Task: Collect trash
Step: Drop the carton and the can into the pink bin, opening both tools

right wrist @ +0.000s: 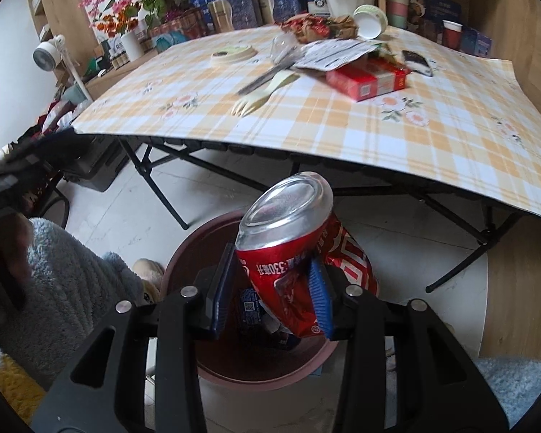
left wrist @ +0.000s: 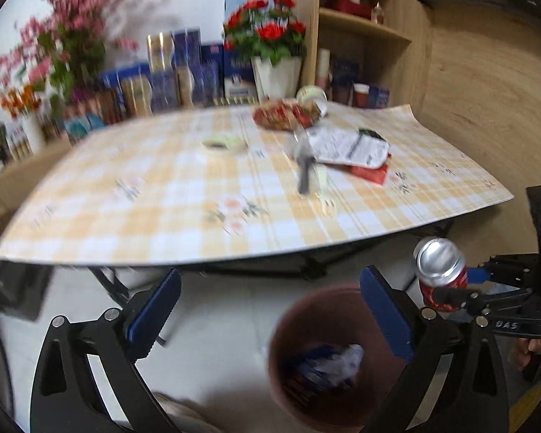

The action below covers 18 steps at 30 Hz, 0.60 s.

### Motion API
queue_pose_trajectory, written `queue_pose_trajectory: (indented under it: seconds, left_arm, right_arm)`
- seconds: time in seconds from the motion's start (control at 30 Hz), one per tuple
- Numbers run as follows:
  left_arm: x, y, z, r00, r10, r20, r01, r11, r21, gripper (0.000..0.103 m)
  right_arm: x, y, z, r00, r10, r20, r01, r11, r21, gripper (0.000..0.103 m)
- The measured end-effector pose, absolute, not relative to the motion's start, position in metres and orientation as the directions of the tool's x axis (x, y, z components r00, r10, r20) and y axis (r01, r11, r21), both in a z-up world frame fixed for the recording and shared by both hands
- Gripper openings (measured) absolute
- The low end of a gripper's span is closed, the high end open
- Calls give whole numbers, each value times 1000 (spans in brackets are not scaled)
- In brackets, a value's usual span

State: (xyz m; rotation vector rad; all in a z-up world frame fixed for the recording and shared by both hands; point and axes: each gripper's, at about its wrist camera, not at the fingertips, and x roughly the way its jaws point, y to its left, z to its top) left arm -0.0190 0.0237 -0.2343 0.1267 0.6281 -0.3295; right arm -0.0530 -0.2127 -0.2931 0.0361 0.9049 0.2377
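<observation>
My right gripper [right wrist: 274,288] is shut on a crushed red soda can [right wrist: 288,252] and holds it over the brown trash bin [right wrist: 212,361] on the floor. In the left wrist view the can [left wrist: 440,270] and the right gripper [left wrist: 454,285] sit at the right, above the bin [left wrist: 288,379]. My left gripper [left wrist: 270,310] is open and empty, in front of the table edge above the bin. Blue and white wrappers [left wrist: 324,364] lie in the bin. On the table lie a red box [right wrist: 368,79], papers [right wrist: 331,54], a plastic fork [right wrist: 263,93], a cup lid [right wrist: 234,54] and a tipped paper cup [right wrist: 371,21].
The folding table with a yellow checked cloth [right wrist: 451,137] stands just behind the bin. Flower pots [left wrist: 274,54] and several blue boxes [left wrist: 184,68] line its far side. A wooden shelf [left wrist: 364,29] stands at the back right. A grey fluffy sleeve [right wrist: 65,288] is at the left.
</observation>
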Motion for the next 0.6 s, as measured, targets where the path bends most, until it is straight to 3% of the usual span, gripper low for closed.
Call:
queue_pose_trajectory:
  seconds: [0.17, 0.6]
  left_arm:
    - [-33, 37, -228, 815, -196, -545, 298, 949, 106, 97]
    - [-39, 48, -238, 824, -151, -546, 239, 967, 93, 97]
  right_arm:
    - [-44, -194, -309, 570, 226, -790, -230, 967, 111, 41]
    - [-44, -178, -335, 520, 238, -820, -284, 954, 97, 41]
